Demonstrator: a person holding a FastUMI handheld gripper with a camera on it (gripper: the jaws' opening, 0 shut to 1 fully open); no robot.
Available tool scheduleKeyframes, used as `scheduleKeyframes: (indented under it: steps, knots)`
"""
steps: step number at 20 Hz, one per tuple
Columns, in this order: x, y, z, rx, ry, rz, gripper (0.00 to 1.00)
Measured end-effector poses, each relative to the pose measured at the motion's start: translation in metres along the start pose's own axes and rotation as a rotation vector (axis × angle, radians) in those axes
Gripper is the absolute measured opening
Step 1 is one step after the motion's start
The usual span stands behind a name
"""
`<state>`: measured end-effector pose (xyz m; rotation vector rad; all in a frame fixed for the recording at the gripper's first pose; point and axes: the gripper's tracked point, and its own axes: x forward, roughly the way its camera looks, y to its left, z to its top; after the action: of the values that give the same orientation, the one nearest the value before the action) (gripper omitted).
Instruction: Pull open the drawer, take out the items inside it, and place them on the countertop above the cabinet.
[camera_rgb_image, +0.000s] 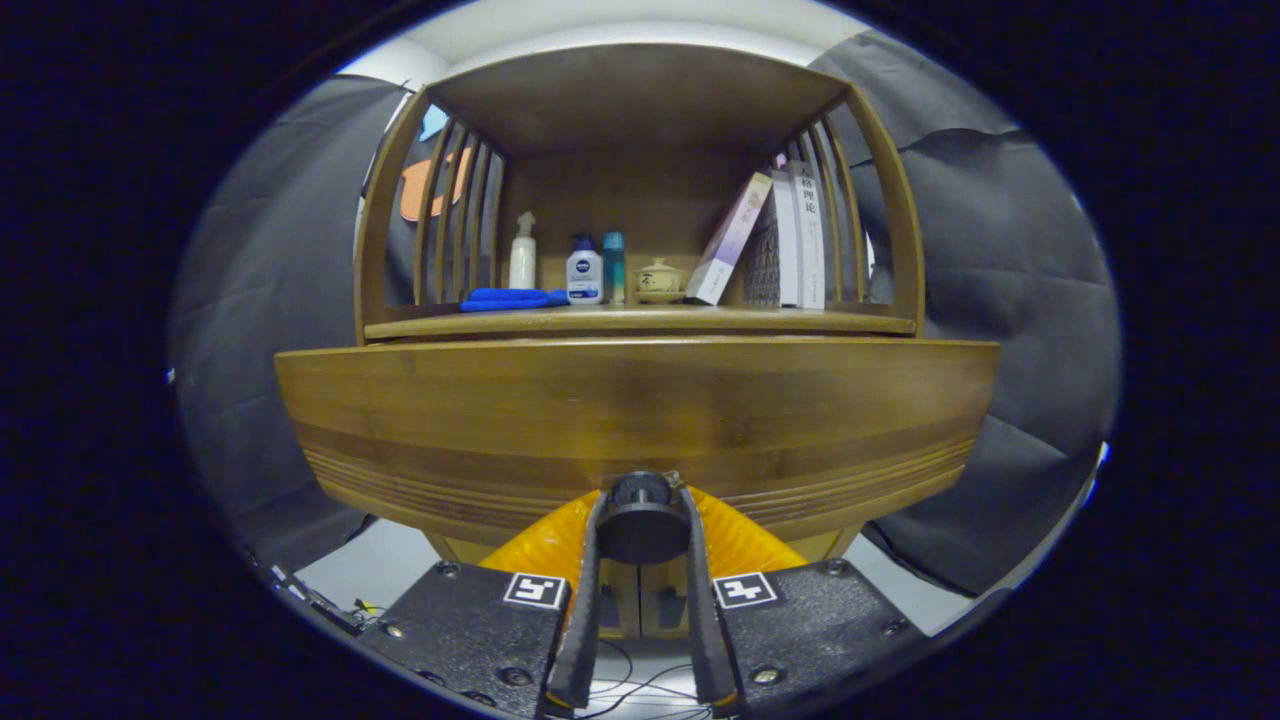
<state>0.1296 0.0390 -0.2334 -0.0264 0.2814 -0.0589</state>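
Note:
A wooden cabinet stands right in front of me, its drawer front (640, 410) wide and curved across the view. A round dark knob (642, 518) sticks out from the lower middle of that drawer front. My gripper (642, 525) is shut on the knob, one finger pressed against each side of it. Above the drawer runs the countertop (640, 322), under a wooden shelf hood with slatted sides. The inside of the drawer is hidden.
On the countertop stand a folded blue cloth (512, 298), a white pump bottle (523, 252), a white-and-blue bottle (584, 272), a teal tube (614, 266), a small lidded bowl (659, 279) and leaning books (770, 245). Cables (640, 685) lie on the floor below.

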Motion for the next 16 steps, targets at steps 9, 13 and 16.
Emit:
scheduleKeyframes:
  steps: [9,13,16]
  knots:
    - [-0.041,-0.002,-0.011,-0.010,-0.010,0.014,0.41]
    - [-0.057,0.000,-0.020,-0.002,-0.001,0.017,0.40]
    - [-0.069,0.003,-0.025,0.005,-0.001,0.024,0.40]
